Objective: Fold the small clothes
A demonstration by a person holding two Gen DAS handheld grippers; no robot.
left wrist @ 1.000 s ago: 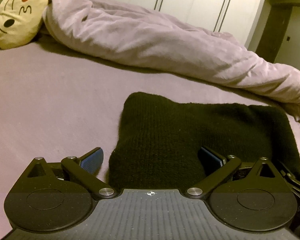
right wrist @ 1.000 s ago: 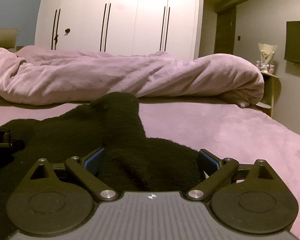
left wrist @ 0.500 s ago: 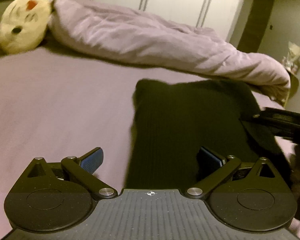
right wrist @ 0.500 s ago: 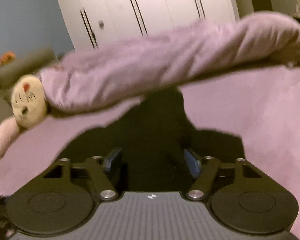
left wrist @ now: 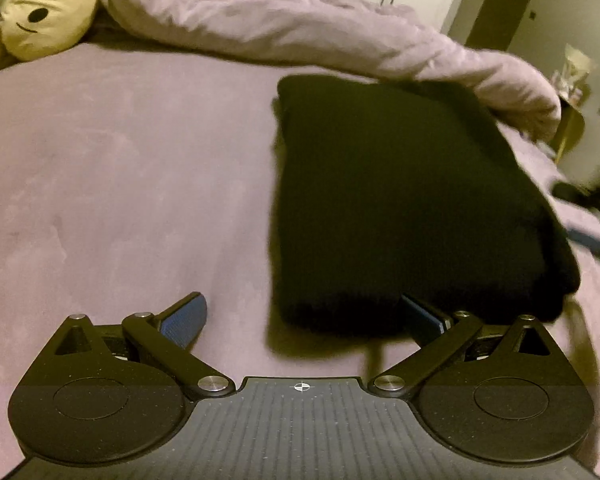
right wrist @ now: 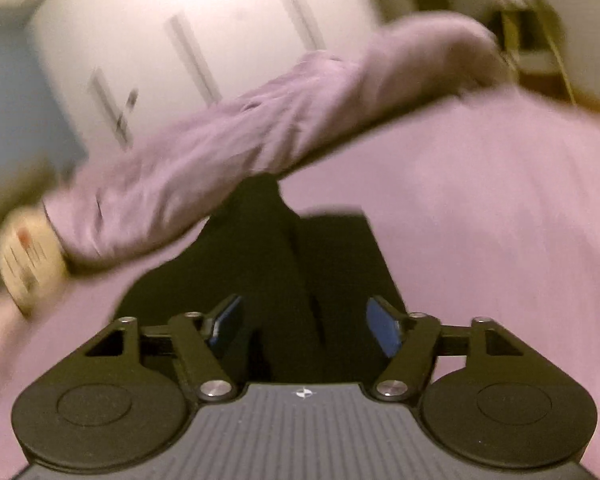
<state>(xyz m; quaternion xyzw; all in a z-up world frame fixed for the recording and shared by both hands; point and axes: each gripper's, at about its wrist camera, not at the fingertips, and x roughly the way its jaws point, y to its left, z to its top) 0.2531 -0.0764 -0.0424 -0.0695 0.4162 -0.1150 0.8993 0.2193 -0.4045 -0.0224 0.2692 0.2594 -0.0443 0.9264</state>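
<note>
With my left tongs [left wrist: 300, 316] released beside the black sweater [left wrist: 400, 200] on the bed [left wrist: 120, 180], my half-closed right tongs [right wrist: 304, 320] straddle its raised fold, which I judge needs pinching next.

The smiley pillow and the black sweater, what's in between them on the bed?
Nothing but bare purple bedsheet lies between the smiley pillow and the black sweater. The left wrist view shows it clearly.
</note>
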